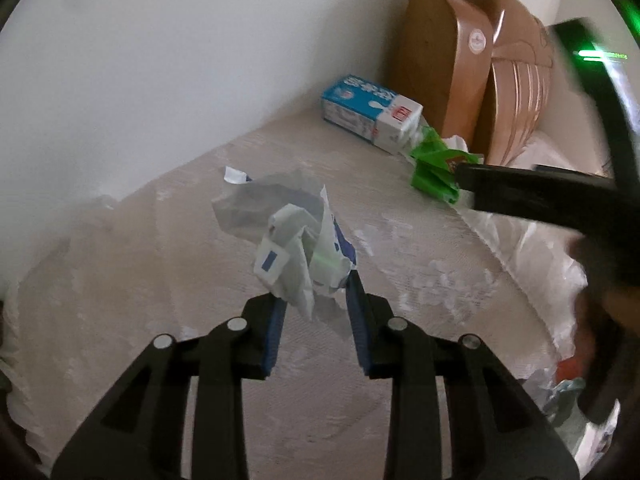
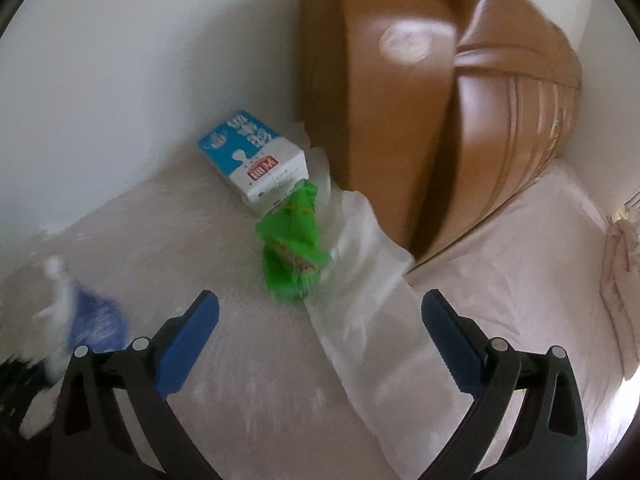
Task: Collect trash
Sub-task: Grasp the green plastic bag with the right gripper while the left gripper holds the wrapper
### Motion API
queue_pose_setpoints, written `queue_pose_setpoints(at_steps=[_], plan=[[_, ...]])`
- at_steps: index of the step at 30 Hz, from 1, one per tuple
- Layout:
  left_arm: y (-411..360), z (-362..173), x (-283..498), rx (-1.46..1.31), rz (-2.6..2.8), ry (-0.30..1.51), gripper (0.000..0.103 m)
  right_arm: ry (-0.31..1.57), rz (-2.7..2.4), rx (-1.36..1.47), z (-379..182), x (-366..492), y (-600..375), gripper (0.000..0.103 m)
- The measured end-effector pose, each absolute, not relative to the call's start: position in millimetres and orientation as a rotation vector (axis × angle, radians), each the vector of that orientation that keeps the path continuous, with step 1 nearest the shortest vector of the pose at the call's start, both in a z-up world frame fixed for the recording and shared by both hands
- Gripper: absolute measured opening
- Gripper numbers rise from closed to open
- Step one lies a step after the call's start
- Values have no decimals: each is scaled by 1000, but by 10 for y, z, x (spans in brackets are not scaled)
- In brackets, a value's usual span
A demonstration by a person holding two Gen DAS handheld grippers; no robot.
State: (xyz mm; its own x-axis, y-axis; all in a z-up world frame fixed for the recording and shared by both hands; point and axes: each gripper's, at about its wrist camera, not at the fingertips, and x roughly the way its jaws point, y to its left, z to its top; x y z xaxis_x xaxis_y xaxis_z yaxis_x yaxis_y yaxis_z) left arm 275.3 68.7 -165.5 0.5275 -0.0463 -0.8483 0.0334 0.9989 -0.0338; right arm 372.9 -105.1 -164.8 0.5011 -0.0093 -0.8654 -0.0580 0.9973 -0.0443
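My left gripper is shut on a crumpled white and blue wrapper and holds it above the bed. A green snack wrapper lies on the bed, also seen in the left wrist view. A blue and white milk carton lies on its side behind it, near the wall; it shows in the left wrist view too. My right gripper is open and empty, just short of the green wrapper. From the left wrist view the right gripper's fingers reach the green wrapper.
A brown wooden headboard stands at the back right. A clear plastic sheet runs along the bed under the right gripper. A plastic bag with trash sits at the right edge. The white wall borders the bed.
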Motion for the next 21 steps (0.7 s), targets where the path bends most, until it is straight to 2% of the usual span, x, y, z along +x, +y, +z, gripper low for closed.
queue_pose_setpoints(at_steps=[3, 4, 5, 6, 9, 15, 21], plan=[[802, -1664, 2787, -28, -34, 1023, 30, 1114, -3, -117, -1932, 4068, -940, 100], [850, -1660, 2777, -30, -26, 1026, 30, 1139, -25, -120, -2048, 4202, -916, 98], [893, -1658, 2784, -33, -17, 1030, 30, 1152, -37, -118, -2098, 4262, -906, 92], [938, -1648, 2773, -35, -12, 1031, 30, 1172, -39, -108, -2163, 4335, -894, 80], [1015, -1607, 2725, -32, 0, 1023, 30, 1172, -27, -83, -2175, 4410, -871, 54], [1035, -1403, 2410, 10, -7, 969, 30, 1089, 37, -80, -1823, 4056, -713, 53], [979, -1099, 1723, 34, -53, 911, 30, 963, 217, 41, -1255, 2827, -690, 53]])
